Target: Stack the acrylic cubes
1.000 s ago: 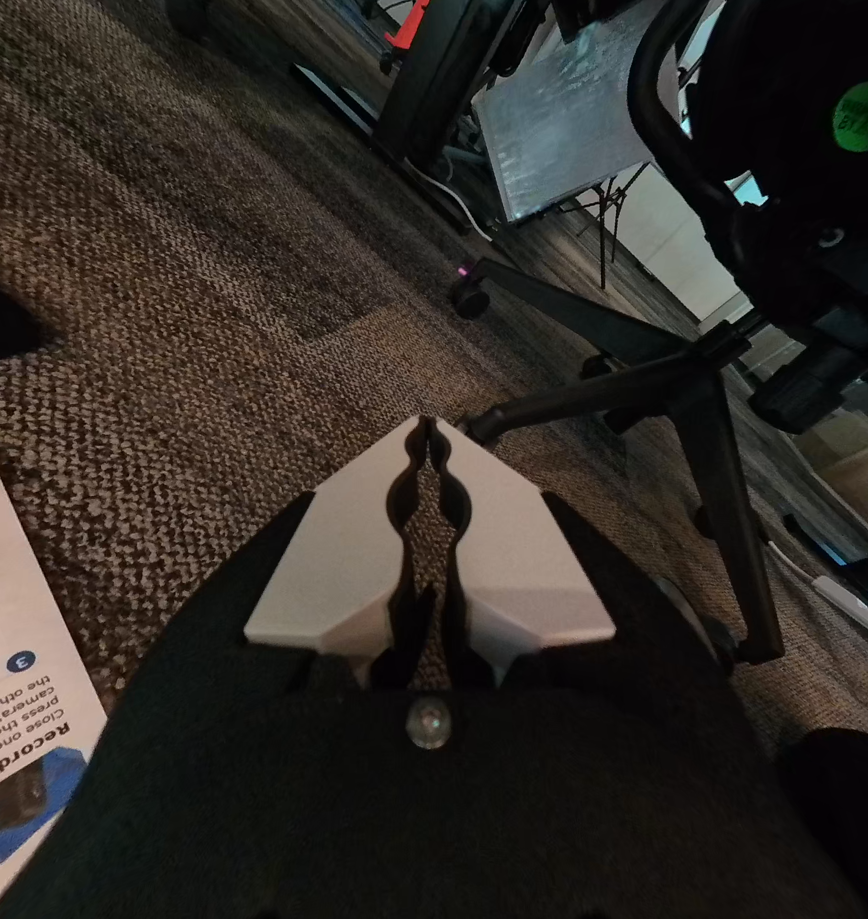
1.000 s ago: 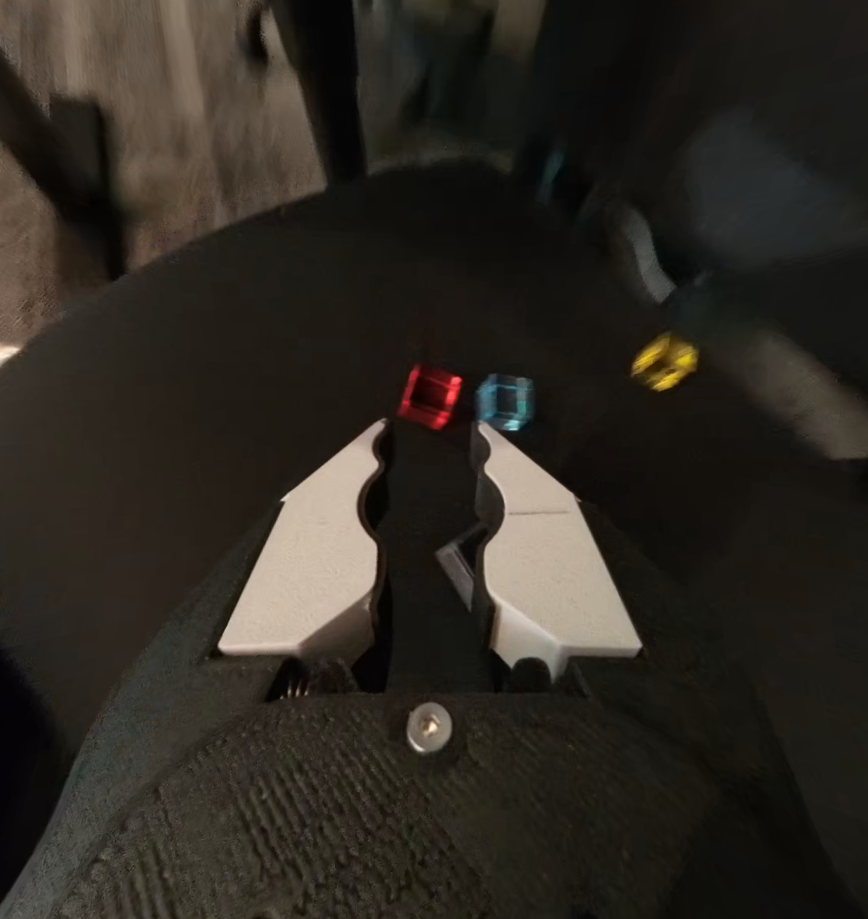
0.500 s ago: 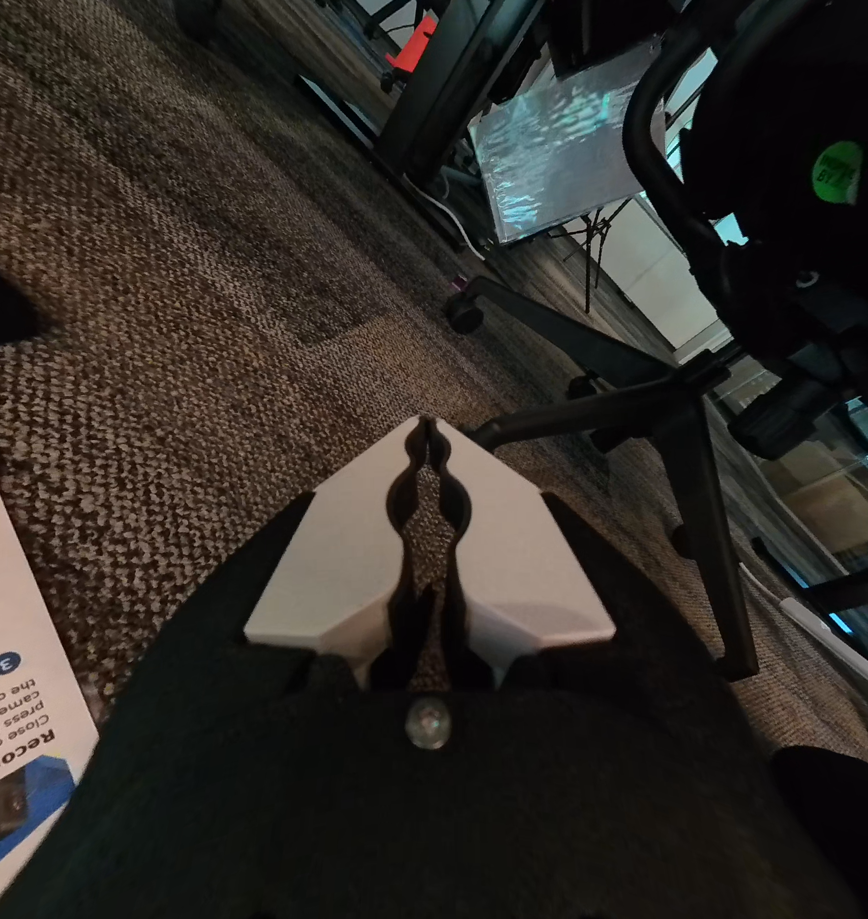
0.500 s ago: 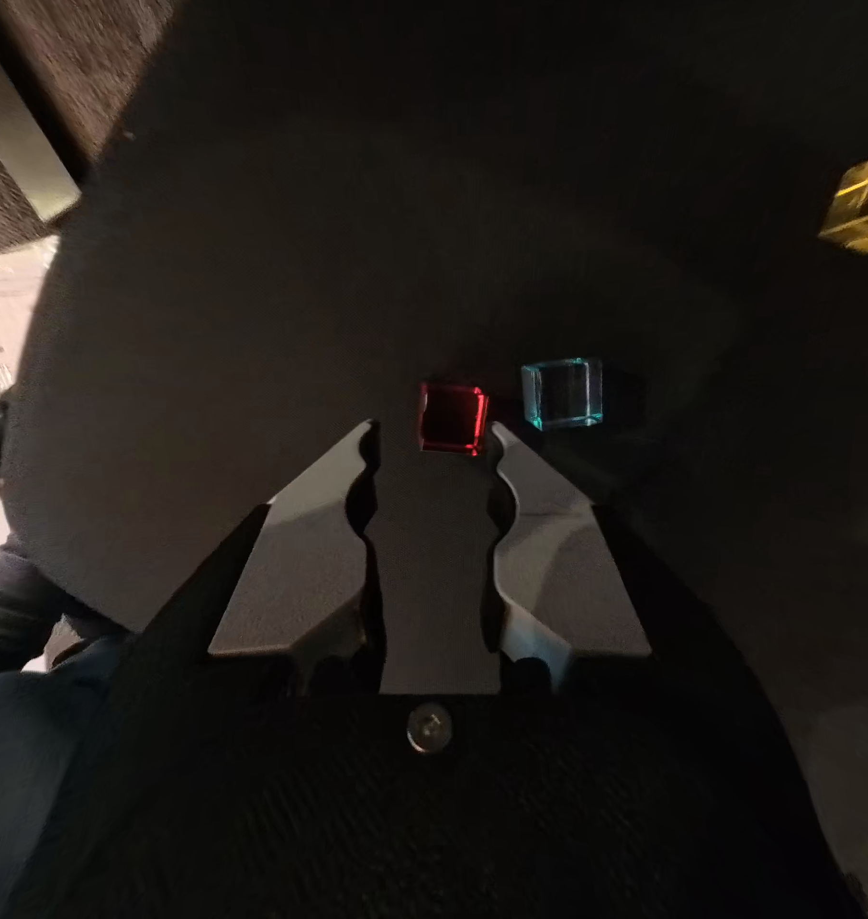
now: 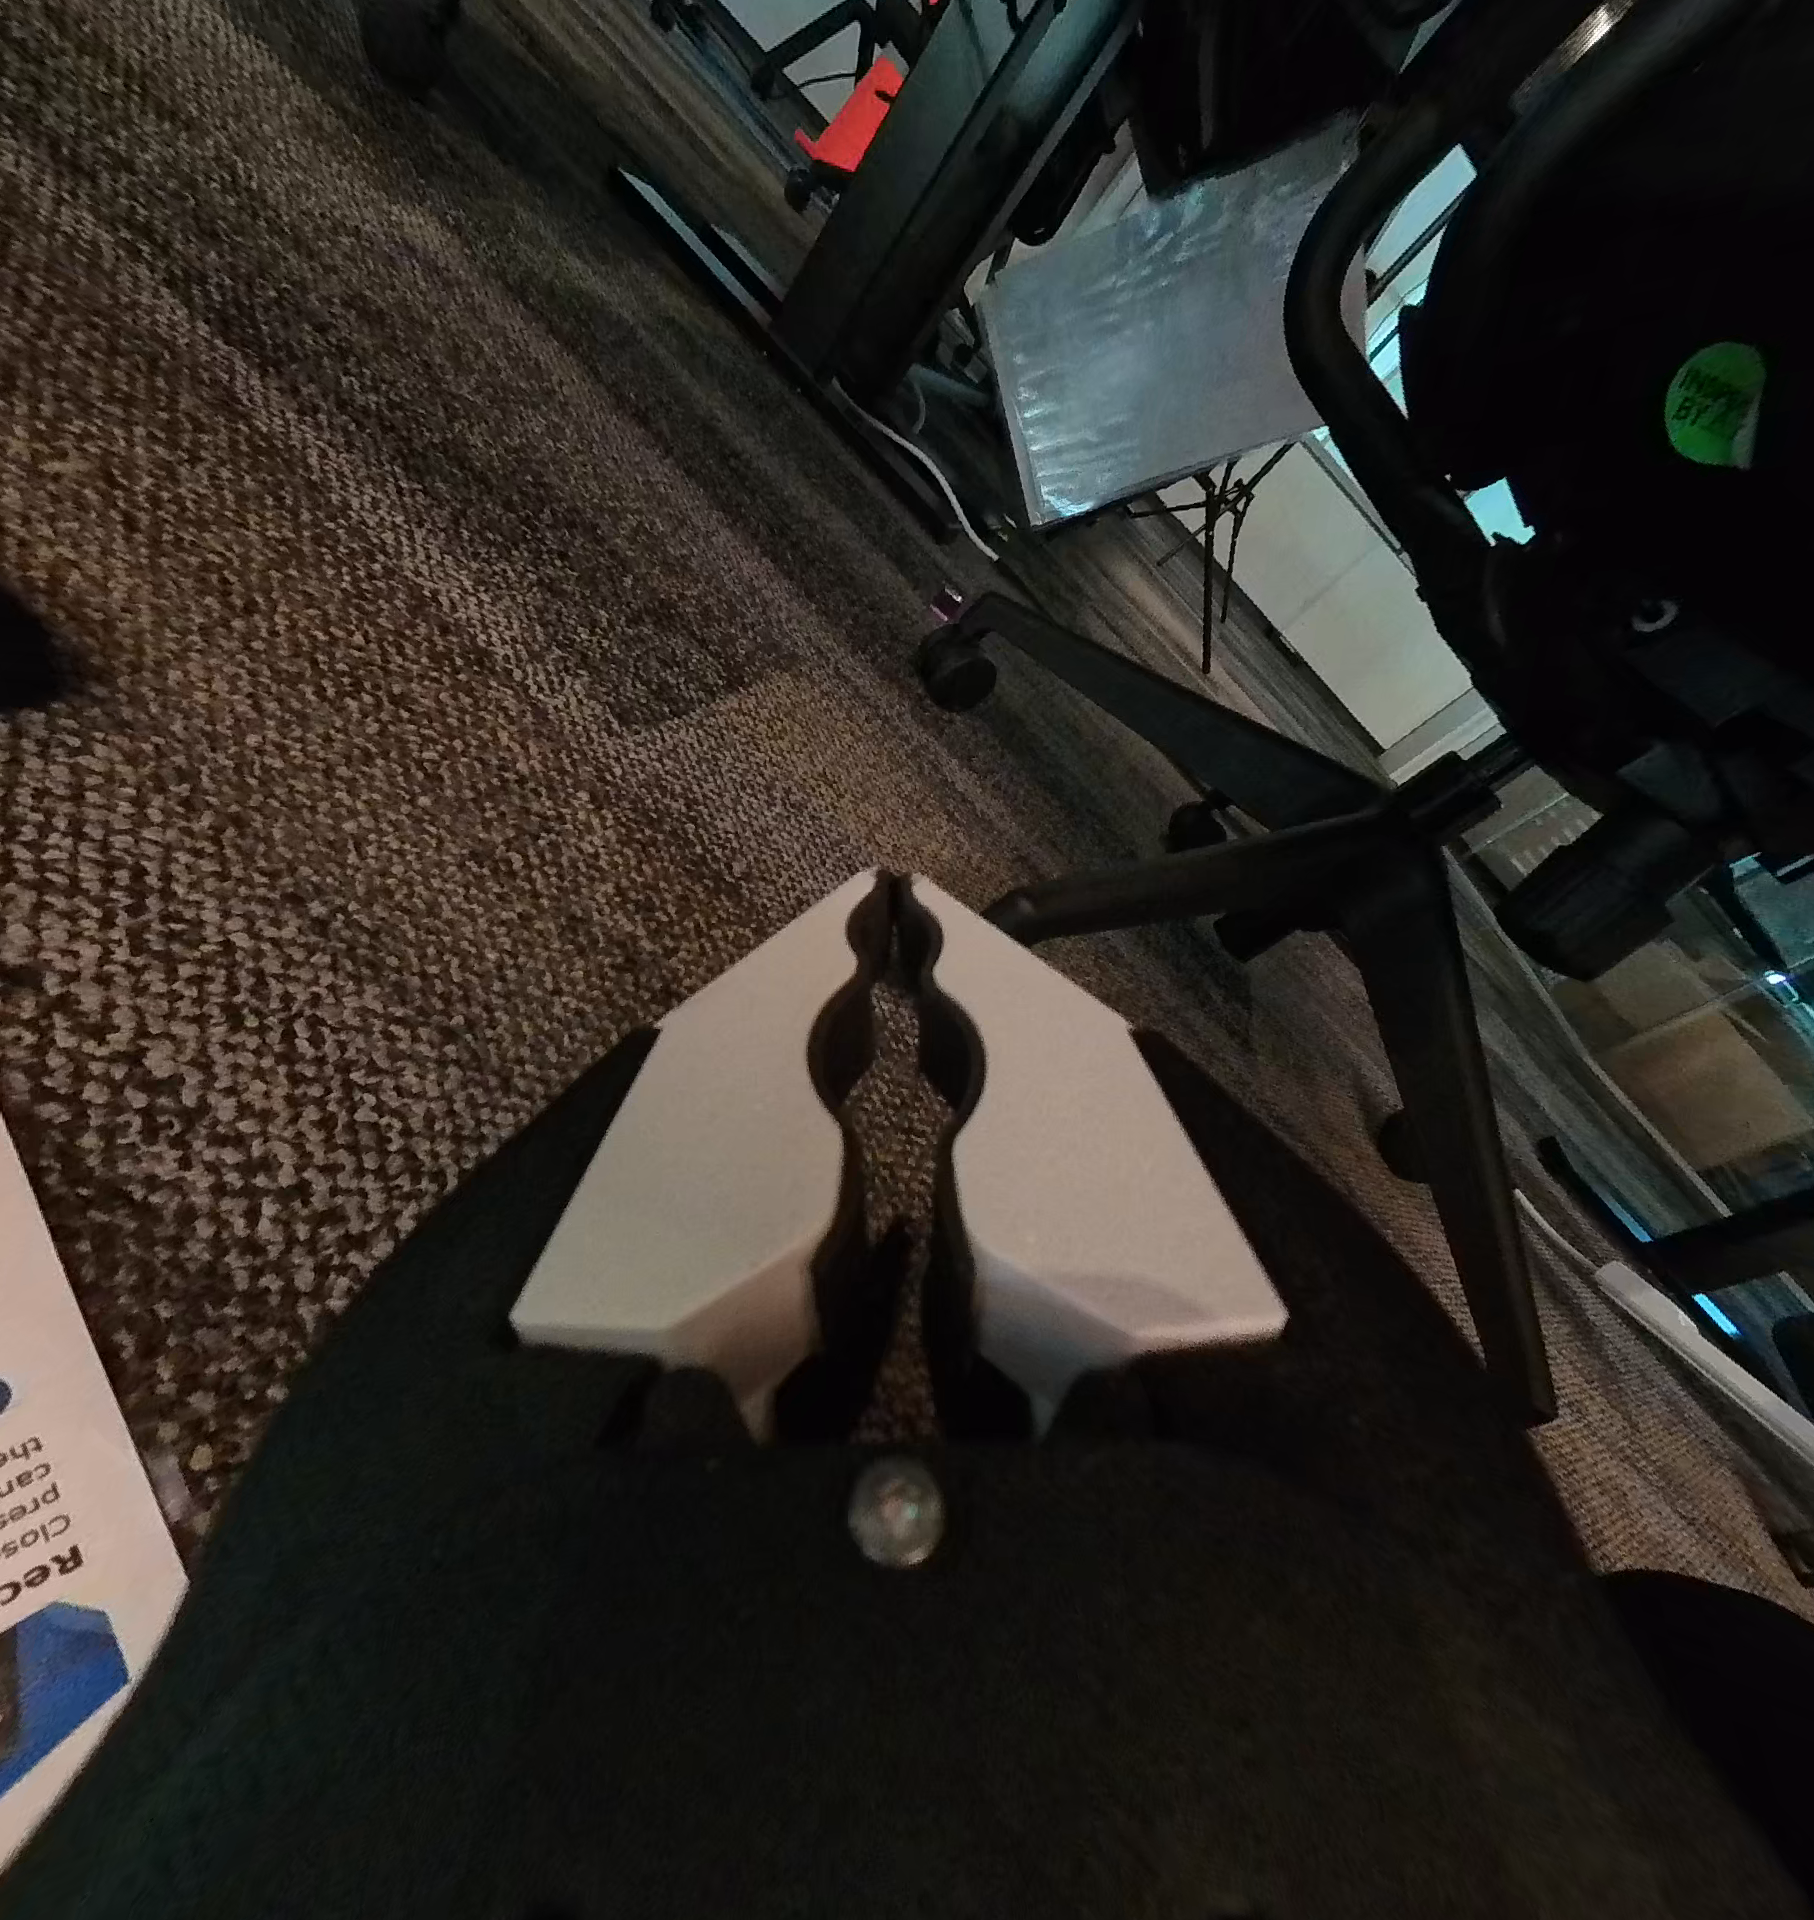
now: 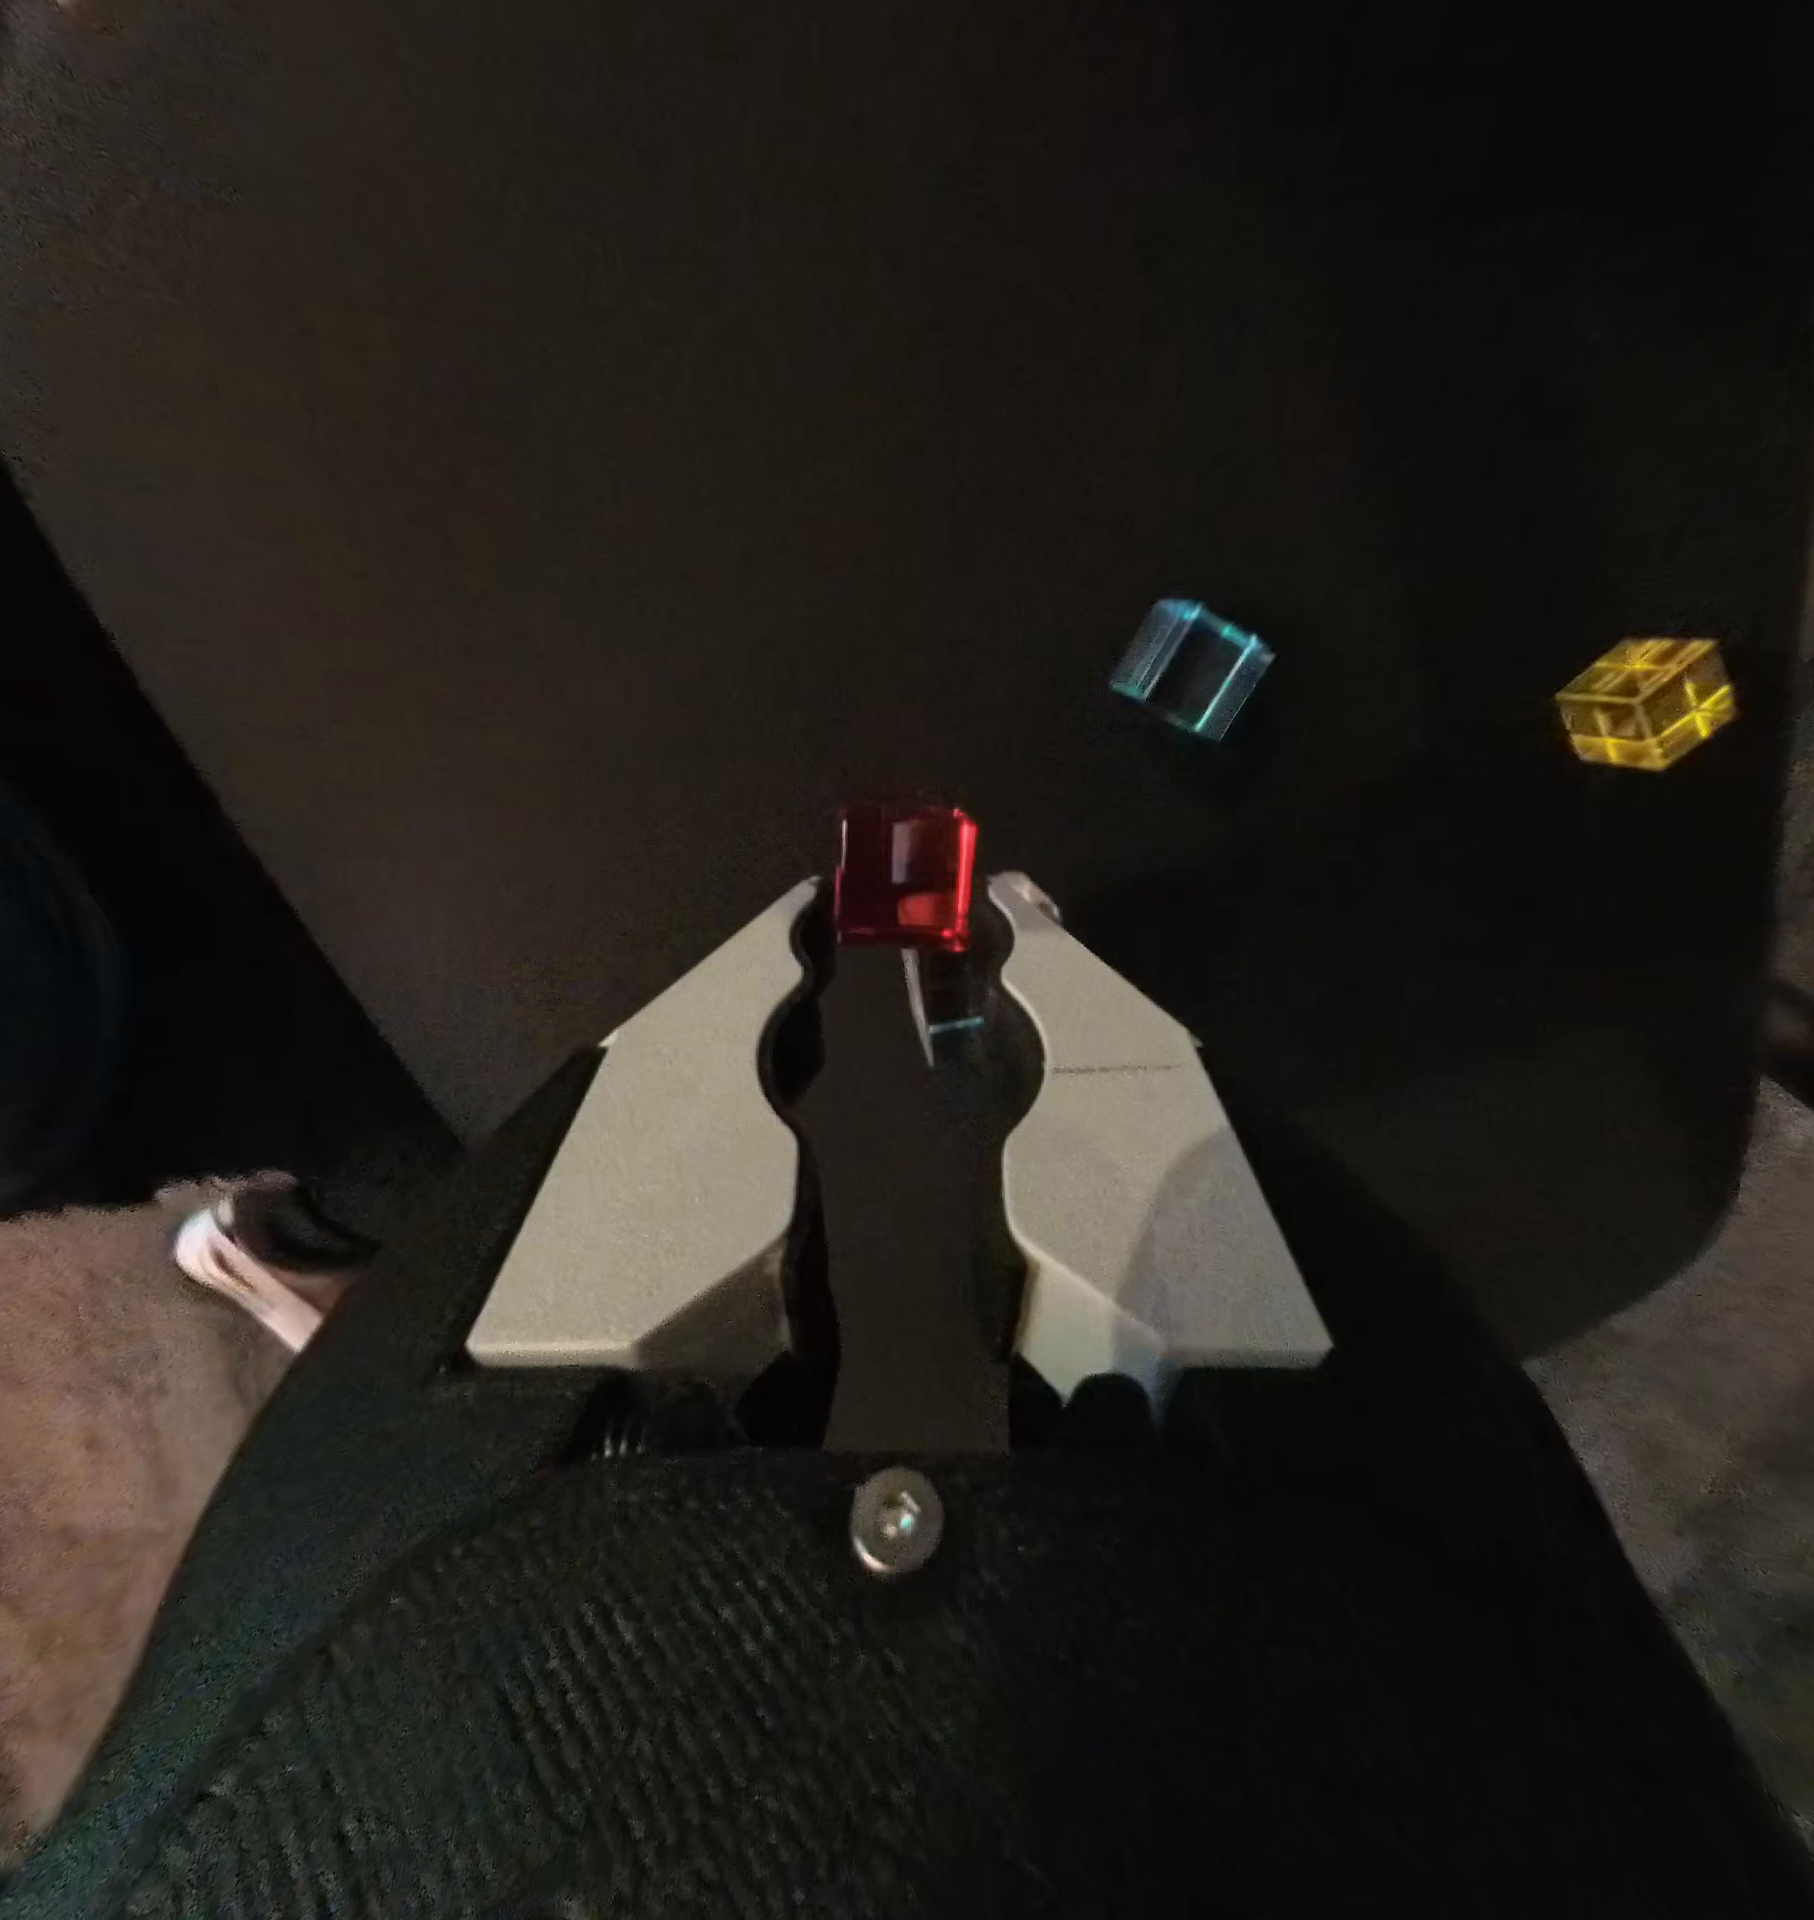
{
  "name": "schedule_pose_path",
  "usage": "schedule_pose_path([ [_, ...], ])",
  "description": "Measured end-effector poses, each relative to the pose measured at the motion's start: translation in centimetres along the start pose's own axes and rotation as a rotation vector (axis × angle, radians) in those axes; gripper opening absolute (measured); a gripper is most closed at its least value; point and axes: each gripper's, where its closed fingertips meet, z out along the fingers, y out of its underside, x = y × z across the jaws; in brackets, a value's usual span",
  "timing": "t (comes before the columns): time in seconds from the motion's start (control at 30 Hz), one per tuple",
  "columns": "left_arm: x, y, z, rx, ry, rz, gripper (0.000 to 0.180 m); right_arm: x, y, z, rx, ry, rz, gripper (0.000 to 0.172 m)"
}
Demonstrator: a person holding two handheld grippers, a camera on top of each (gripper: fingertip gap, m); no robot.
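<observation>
Your right claw (image 6: 905,891) pinches the red cube (image 6: 905,883) (left claw (image 5: 895,883) pressed together); keep squeezing evenly, blue cube (image 6: 1190,669) lies right-ahead.

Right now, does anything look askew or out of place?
Yes: the cubes sit on a black chair seat, not a table. The blue cube and yellow cube lie turned at different angles. A printed sheet lies on the carpet.
</observation>
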Motion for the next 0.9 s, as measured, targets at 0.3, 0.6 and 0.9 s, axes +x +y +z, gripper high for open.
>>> schedule_pose_path([
  [0.3,-0.1,-0.1,-0.1,0.007,-0.003,-0.006,0.000,1.3,3.2,0.5,-0.088,-0.012,-0.009,0.025],
  [0.6,-0.2,-0.1,-0.1,0.005,-0.007,-0.004,0.000,2.1,4.5,1.3,-0.151,-0.032,-0.019,0.026],
  [0.9,-0.2,-0.1,-0.1,0.004,-0.007,-0.006,0.000,2.2,4.4,1.5,-0.155,-0.012,-0.060,0.027],
])
